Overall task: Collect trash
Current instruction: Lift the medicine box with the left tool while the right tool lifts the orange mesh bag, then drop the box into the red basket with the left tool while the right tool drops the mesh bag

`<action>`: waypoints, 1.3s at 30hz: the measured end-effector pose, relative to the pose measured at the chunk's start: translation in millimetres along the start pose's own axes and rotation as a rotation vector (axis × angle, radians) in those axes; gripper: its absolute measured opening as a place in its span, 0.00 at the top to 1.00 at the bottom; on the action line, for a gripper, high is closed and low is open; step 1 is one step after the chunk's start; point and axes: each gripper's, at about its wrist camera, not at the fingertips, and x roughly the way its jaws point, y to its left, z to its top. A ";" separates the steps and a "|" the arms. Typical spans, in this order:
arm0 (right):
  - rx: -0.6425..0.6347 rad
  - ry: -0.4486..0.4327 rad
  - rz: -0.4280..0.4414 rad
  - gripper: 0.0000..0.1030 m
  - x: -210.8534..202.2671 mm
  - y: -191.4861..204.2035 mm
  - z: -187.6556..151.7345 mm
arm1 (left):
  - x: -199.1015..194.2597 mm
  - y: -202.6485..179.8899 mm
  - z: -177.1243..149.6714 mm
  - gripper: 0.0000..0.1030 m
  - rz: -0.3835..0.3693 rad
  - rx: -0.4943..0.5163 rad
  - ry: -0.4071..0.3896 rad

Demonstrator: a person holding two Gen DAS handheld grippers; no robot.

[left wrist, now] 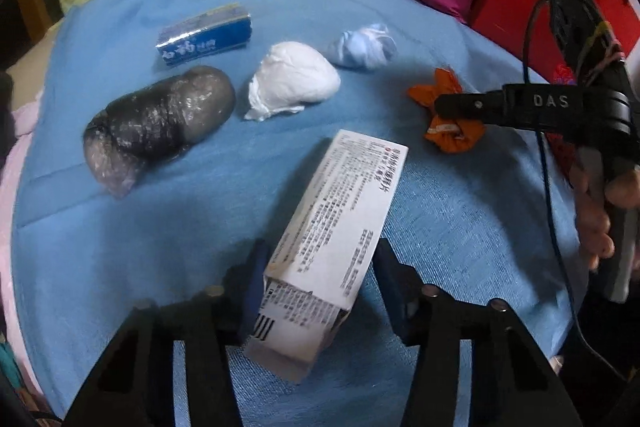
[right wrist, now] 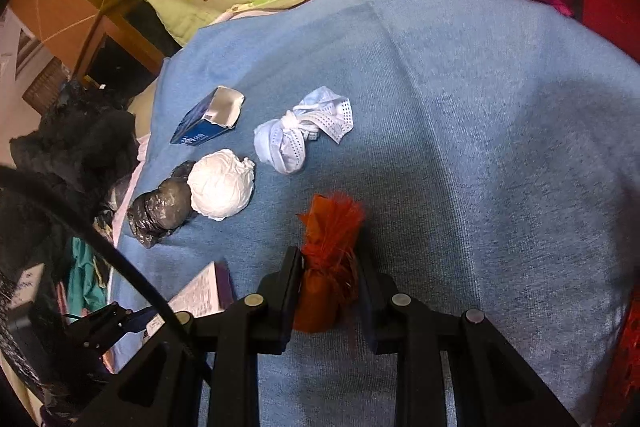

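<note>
Right now the left gripper [left wrist: 318,283] is straddling the white carton [left wrist: 332,239], its jaws lying along both long sides and seemingly pressing; the carton's long axis is running forward, away from the fingers. Beyond it, the black bundle [left wrist: 160,123] and white wad [left wrist: 292,79] are lying on the blue blanket [left wrist: 460,207]. Meanwhile, the right gripper [right wrist: 328,291] is clamping the orange scrap [right wrist: 328,259].

Both views ride on the grippers and look steeply down along their fingers onto the blue blanket [left wrist: 460,227], close above it. The left wrist view sits nearer the white carton [left wrist: 336,223] (the right gripper [left wrist: 444,105] enters from its right edge). Both share the white wad [right wrist: 220,189], the dark bundle [right wrist: 162,211] and the blue box [right wrist: 208,125].
</note>
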 end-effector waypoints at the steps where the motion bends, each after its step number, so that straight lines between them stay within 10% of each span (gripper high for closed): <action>1: -0.010 -0.003 -0.005 0.73 -0.8 1.5 -0.7 | -2.4 -1.1 -1.4 0.51 0.002 -0.008 -0.013; 18: -0.123 -0.271 0.110 0.73 -100.5 17.4 -14.9 | -70.8 -41.9 -10.3 0.53 0.154 -0.212 -0.198; 29: -0.167 -0.642 0.150 0.73 -216.2 -9.7 -48.9 | -131.6 -134.8 25.7 0.53 0.308 -0.113 -0.389; 39: -0.065 -0.828 0.112 0.72 -285.7 -67.1 -87.7 | -150.5 -219.3 46.7 0.53 0.297 0.020 -0.475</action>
